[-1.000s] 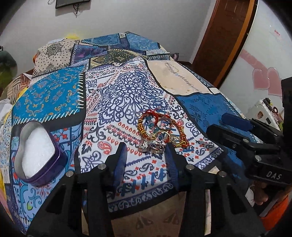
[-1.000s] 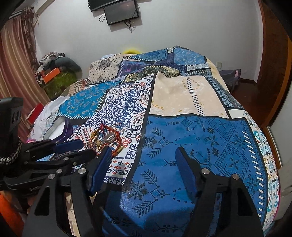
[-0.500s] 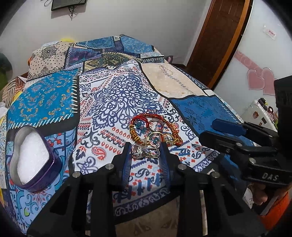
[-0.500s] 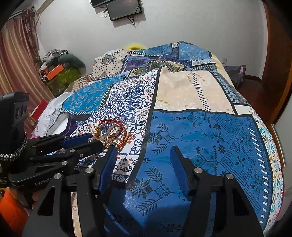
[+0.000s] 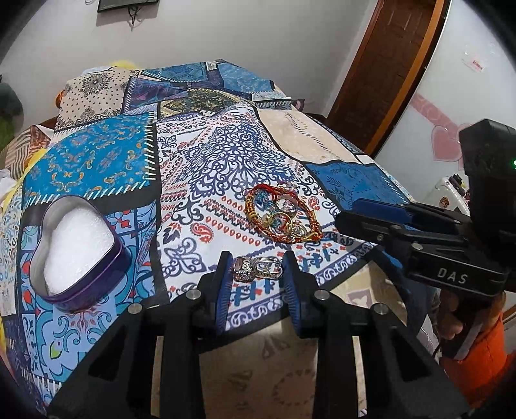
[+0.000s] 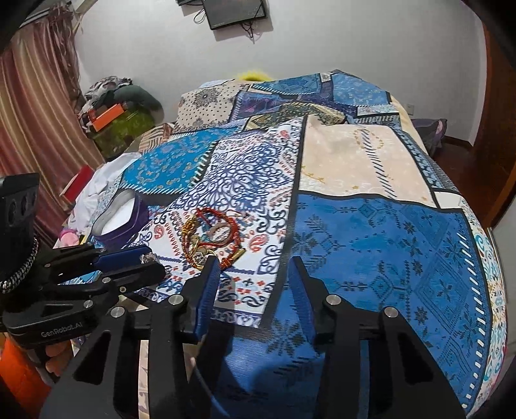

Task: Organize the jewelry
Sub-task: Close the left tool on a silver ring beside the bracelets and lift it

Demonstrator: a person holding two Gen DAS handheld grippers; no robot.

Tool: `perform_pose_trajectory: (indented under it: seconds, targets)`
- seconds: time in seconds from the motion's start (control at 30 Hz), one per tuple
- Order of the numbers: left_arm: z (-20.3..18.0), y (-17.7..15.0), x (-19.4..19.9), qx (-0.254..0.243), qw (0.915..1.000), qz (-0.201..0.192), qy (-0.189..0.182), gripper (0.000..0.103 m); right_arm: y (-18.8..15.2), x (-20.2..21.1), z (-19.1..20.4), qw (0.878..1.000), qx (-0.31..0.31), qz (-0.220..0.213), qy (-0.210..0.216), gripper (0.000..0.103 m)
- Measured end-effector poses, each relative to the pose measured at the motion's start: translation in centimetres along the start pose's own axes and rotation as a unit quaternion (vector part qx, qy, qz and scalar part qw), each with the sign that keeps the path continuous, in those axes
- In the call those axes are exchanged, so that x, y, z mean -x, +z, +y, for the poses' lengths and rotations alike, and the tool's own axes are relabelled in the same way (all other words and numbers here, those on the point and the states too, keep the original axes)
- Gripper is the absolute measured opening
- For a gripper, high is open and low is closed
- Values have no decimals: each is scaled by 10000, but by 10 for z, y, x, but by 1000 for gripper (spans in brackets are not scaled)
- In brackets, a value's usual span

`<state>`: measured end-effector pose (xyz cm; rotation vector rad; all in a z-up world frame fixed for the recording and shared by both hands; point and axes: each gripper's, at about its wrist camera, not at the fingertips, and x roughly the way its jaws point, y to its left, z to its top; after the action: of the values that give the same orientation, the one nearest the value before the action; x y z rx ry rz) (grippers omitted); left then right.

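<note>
My left gripper point(image 5: 258, 269) is shut on a silver jewelry piece point(image 5: 258, 267), held between its blue pads just off the pile. A pile of red and gold bracelets point(image 5: 282, 216) lies on the patterned bedspread beyond it; the pile also shows in the right wrist view point(image 6: 211, 233). A purple heart-shaped tin point(image 5: 75, 245) with white foam lining sits open to the left. My right gripper point(image 6: 254, 274) is open and empty, hovering over the bed to the right of the pile. The left gripper point(image 6: 142, 262) also shows in the right wrist view, with the silver piece point(image 6: 148, 257) at its tips.
The patchwork bedspread point(image 6: 371, 245) covers the bed. A wooden door point(image 5: 387, 71) stands at the right. Clutter and a curtain point(image 6: 35, 122) are to the left of the bed. A wall-mounted screen point(image 6: 237, 11) hangs behind.
My left gripper closed on the silver piece and drew it back from the bracelet pile. My right gripper moved a little forward and narrowed slightly, still open.
</note>
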<state>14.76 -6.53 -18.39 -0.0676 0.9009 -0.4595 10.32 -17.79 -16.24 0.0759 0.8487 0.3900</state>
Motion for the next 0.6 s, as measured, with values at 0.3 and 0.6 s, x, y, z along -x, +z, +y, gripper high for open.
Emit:
perform_pose_trajectory:
  seconds: [0.3, 0.6]
  targets:
    - [6, -9, 10, -68, 10000, -37, 57, 31, 5, -7, 26, 9988, 239, 108, 413, 24]
    - [16, -14, 15, 68, 10000, -39, 20, 31, 8, -20, 52, 9971, 456, 229, 571, 19]
